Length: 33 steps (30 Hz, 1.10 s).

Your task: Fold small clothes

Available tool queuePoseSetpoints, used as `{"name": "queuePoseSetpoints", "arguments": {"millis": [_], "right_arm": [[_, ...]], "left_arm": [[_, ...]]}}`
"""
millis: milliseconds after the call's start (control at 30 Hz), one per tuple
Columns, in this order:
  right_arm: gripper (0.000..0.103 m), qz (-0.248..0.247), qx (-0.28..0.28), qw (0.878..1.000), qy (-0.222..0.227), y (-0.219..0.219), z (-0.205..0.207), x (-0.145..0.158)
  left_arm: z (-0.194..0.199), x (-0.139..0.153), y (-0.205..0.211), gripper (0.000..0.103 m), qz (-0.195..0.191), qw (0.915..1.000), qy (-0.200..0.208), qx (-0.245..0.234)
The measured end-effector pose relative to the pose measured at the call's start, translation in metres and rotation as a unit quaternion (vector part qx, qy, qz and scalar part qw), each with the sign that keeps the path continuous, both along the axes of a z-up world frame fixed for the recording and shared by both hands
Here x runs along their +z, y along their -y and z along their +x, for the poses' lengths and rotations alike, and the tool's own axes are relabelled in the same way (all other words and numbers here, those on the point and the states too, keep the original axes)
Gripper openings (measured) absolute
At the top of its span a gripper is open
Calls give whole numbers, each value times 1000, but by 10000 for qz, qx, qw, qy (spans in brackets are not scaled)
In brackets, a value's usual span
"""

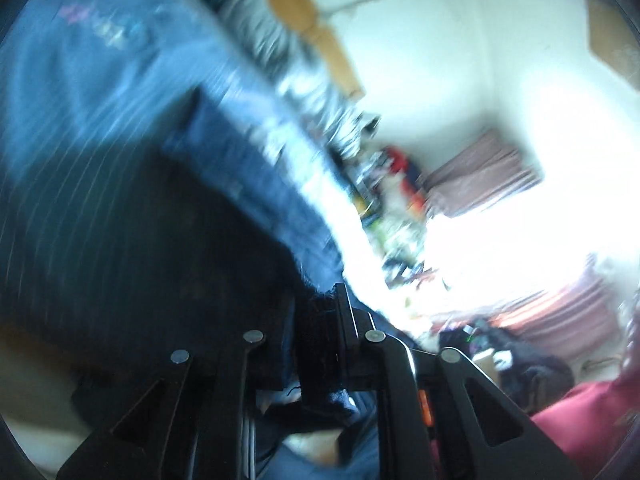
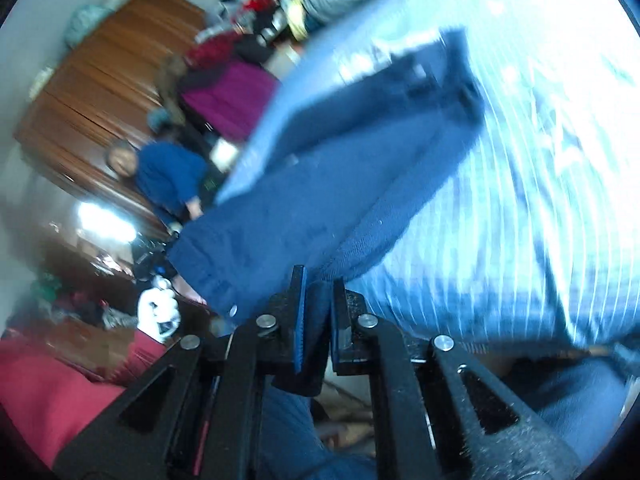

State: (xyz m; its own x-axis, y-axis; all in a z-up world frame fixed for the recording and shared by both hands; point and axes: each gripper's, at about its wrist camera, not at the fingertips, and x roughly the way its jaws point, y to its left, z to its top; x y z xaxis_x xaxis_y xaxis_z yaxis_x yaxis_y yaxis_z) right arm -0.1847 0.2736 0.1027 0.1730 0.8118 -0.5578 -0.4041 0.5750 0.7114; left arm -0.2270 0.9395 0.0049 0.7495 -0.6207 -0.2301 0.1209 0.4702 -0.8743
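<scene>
While pinched between both fingers, navy garment spreading ahead, blurred.

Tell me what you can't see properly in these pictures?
- Dark blue garment: motion blur in both wrist views hides what kind of clothing it is.
- Its far end: cut off in the left wrist view by shadow and blur.
- Right gripper and left gripper: both are shut on dark blue cloth, but how much they pinch is hidden by their own fingers.
- Striped blue sheet: its edges are washed out by glare.
</scene>
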Motion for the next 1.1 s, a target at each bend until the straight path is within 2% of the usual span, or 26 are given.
{"name": "queuePoseSetpoints", "arguments": {"millis": [133, 200, 333, 400, 467, 533, 600, 667, 733, 800, 933, 1000, 1100], "right_arm": [[9, 302, -200, 9991, 233, 3, 31, 25], [9, 401, -310, 9980, 382, 1, 59, 38], [8, 470, -334, 9961, 665, -16, 110, 58], [8, 435, -277, 9962, 699, -35, 138, 62], [8, 393, -147, 9974, 583, -51, 160, 56], [8, 263, 33, 9981, 553, -58, 165, 52], [8, 214, 253, 9981, 527, -61, 159, 47], [8, 136, 336, 9982, 478, -60, 154, 42], [8, 137, 321, 9986, 387, -53, 139, 36], [8, 100, 274, 9990, 346, -46, 125, 32], [8, 32, 64, 9999, 145, -30, 102, 22], [8, -52, -20, 10000, 52, -24, 94, 19], [9, -220, 5, 9997, 56, -25, 84, 21]], "left_arm": [[34, 28, -12, 15, -129, 9989, 350, 273], [56, 40, -27, 12, -210, 9976, 489, 446], [110, 63, -52, 12, -104, 9953, 598, 759], [143, 67, -62, 12, -19, 9959, 530, 738], [170, 64, -60, 12, 397, 9976, 174, 547], [179, 57, -58, 12, 573, 9978, -147, 309], [171, 48, -55, 16, 719, 9967, -365, 127], [145, 34, -50, 47, 664, 9965, -511, -24], [108, 14, -49, 57, 662, 9948, -768, -107], [72, -14, -52, 59, 473, 9927, -1101, -147], [9, -70, -53, 60, 314, 9828, -1816, -142], [-14, -88, -47, 60, 108, 9820, -1876, -177], [-27, -102, -30, 63, -38, 9823, -1832, -394]]}}
